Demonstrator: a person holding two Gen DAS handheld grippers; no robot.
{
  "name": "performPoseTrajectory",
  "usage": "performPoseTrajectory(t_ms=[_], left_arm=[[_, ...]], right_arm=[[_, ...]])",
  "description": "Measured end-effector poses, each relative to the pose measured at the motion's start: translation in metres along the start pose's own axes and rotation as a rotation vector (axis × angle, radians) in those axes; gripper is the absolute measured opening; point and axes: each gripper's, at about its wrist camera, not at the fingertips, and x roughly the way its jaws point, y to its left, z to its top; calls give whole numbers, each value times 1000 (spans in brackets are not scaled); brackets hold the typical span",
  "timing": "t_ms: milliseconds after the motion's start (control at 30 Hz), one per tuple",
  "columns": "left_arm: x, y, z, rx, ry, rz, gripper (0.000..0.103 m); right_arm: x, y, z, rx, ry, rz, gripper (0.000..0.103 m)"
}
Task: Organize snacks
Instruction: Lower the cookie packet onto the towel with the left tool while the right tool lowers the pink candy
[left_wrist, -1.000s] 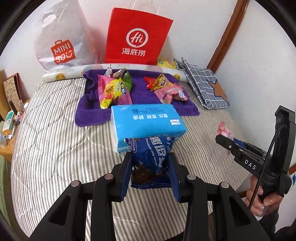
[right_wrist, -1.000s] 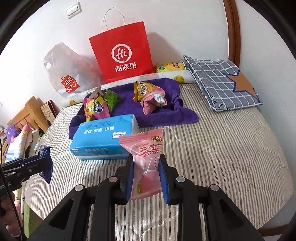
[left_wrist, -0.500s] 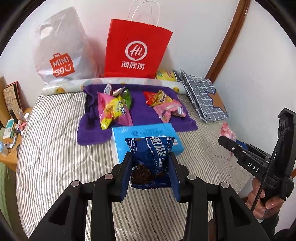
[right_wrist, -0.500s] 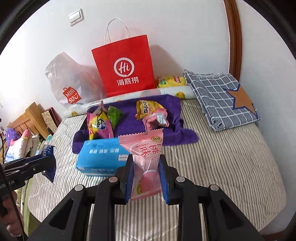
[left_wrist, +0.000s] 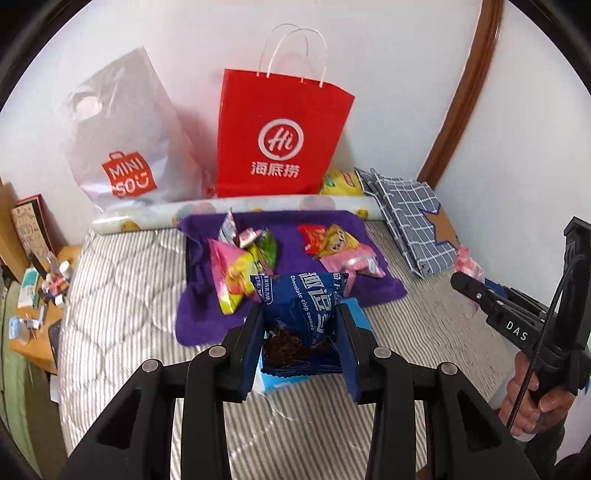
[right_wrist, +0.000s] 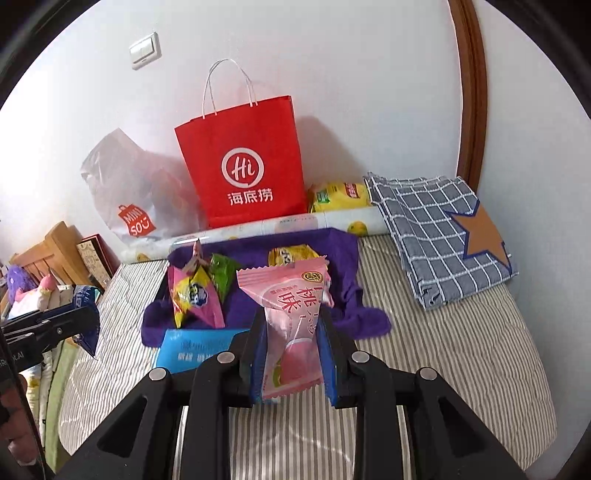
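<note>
Over the striped bed (left_wrist: 122, 295): we've got both grippers up in the air, each with a snack.
Left gripper (left_wrist: 301, 347): pinching a blue chocolate chip cookie packet (left_wrist: 301, 306) between its pads, packet sticking up past the tips.
Right gripper (right_wrist: 291, 354): clamped on a pink peach snack packet (right_wrist: 290, 317), upright-ish, top flaring out above the fingers.
Purple towel (right_wrist: 347, 258): spread near the head of the bed, and we see two little piles of snack bags on it, one left (left_wrist: 240, 269), one right (left_wrist: 340, 247).
Blue tissue pack (right_wrist: 192, 347): lying on the bed just in front of the towel.
Back wall: red paper bag (left_wrist: 280, 136) standing, white plastic bag (left_wrist: 125, 133) beside it.
Right side: folded checked cloth (right_wrist: 439, 232).
</note>
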Motion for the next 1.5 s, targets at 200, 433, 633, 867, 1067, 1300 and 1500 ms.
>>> performPoseTrajectory(t_ms=[200,433,633,867,1067,1300,1500], left_arm=[[1,11,10,18,1,30,38],[3,16,6,50,30,82,38],[-4,34,10,-4,31,108,38],[-10,35,19,-2,15,129,38],[-4,34,25,-9,0,101,38],[5,24,36,32,-29,76,38],[17,21,36,39,-42,69,38]], right_arm=[[1,3,12,-16,5,1,24],[-3,3,12,-32,12,26,24],[-8,2,5,-57,35,17,24],[-8,-7,-4,-36,44,9,24],[-1,-7,8,-61,13,27,24],[13,4,19,-98,-1,119,24],[25,9,27,-111,-15,134,24]])
